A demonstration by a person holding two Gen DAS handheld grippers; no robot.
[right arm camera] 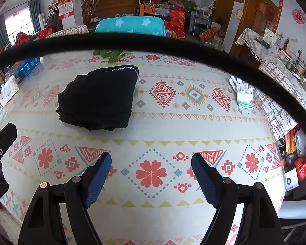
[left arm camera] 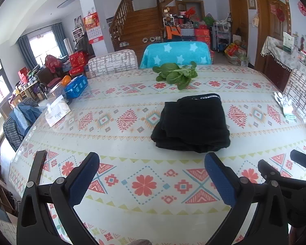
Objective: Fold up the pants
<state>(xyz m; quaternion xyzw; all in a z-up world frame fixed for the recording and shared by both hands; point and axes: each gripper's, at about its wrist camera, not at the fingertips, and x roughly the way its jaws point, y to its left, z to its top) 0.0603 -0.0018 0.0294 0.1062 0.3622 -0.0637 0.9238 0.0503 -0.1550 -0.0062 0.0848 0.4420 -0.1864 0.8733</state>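
Note:
Black pants lie folded into a compact stack on the patterned tablecloth, waistband at the far side. They also show in the right wrist view, left of centre. My left gripper is open and empty, hovering over the table just short of the stack's near edge. My right gripper is open and empty, over the table to the right of the stack and nearer the front edge. Part of the right gripper shows at the lower right of the left wrist view.
Leafy greens lie beyond the pants. A tissue box and a blue pack sit at the left edge. White gloves lie at the right. A black cable arcs across the right wrist view. Chairs stand behind the table.

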